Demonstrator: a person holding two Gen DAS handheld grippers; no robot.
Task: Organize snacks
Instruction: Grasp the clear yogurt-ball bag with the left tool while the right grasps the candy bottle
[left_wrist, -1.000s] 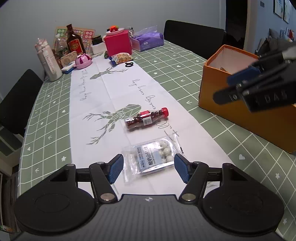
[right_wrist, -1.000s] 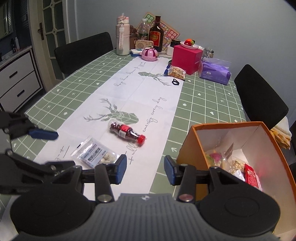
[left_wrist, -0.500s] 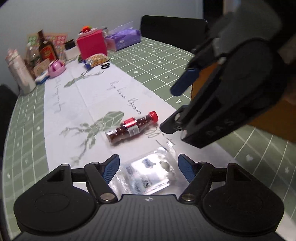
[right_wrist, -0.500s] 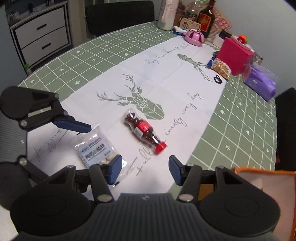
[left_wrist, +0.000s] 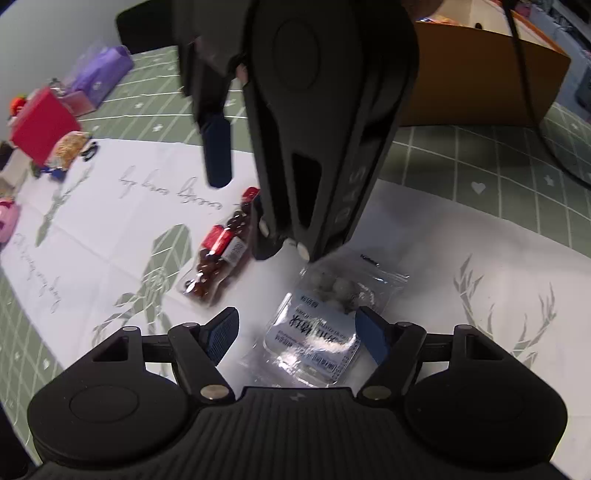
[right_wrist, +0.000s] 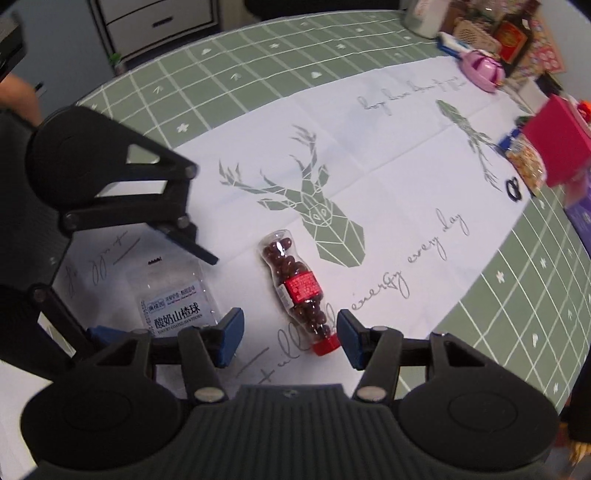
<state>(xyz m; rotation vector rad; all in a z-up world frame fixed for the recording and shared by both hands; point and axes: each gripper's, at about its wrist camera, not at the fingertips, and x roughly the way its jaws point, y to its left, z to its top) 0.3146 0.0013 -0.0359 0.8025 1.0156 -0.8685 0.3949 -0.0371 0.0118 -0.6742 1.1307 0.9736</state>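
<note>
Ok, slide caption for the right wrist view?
Right claw open over the capped candy bottle; left claw straddles the clear snack bag.

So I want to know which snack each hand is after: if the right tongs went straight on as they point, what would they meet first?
Probably the small bottle of red candies, lying red-capped between the open right tongs; depth is unclear.

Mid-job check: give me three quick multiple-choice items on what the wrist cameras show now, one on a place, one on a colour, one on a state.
1. The clear snack packet lies
A) in the orange box
B) between the left gripper's fingers
C) on a chair

2. The candy bottle's cap is
A) red
B) blue
C) green

3. The right gripper is
A) shut on the bottle
B) open over the bottle's cap end
C) holding the packet

Answers:
1 B, the packet sits between the blue pads.
2 A, red cap at the near end.
3 B, both pads stand clear of it.
</note>
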